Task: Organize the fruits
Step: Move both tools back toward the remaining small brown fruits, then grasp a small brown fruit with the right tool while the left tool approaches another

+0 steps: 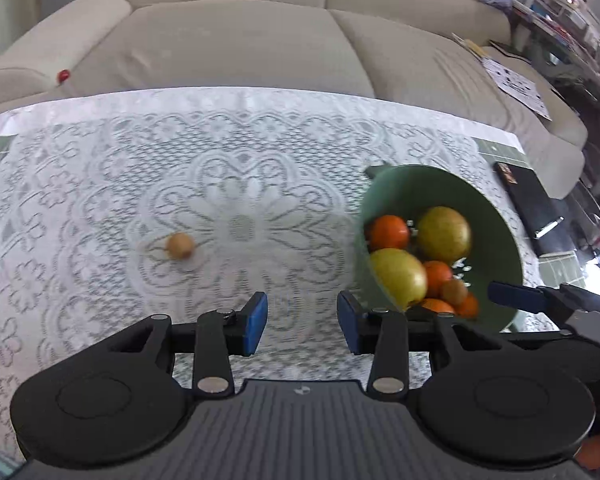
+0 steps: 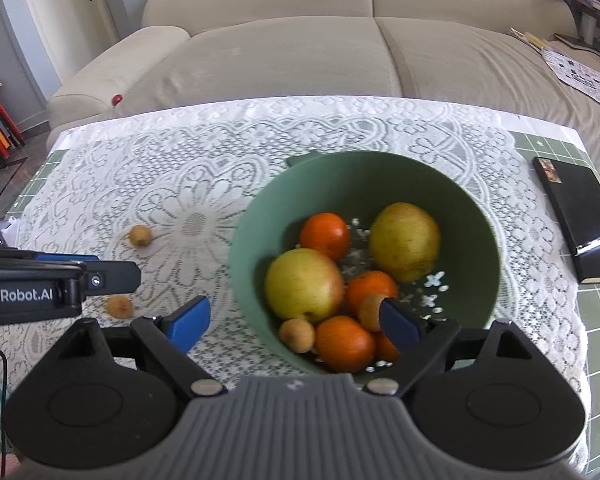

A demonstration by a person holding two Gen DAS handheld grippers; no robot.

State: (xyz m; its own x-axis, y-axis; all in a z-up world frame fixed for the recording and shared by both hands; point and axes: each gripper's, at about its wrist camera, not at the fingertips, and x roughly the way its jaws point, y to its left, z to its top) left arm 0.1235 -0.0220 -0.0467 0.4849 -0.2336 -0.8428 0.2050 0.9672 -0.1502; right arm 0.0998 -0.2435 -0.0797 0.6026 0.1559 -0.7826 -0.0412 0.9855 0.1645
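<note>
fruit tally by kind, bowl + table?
Apples: 2, both in the green bowl
Oranges: at least 4 in the bowl; gripper hides part
Small brown fruits: 4, 2 in the bowl, 2 on the lace cloth
Total: at least 10

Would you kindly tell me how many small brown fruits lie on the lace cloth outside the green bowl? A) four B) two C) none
B: in the right wrist view, one small brown fruit and another lie on the lace cloth, left of the green bowl.
</note>
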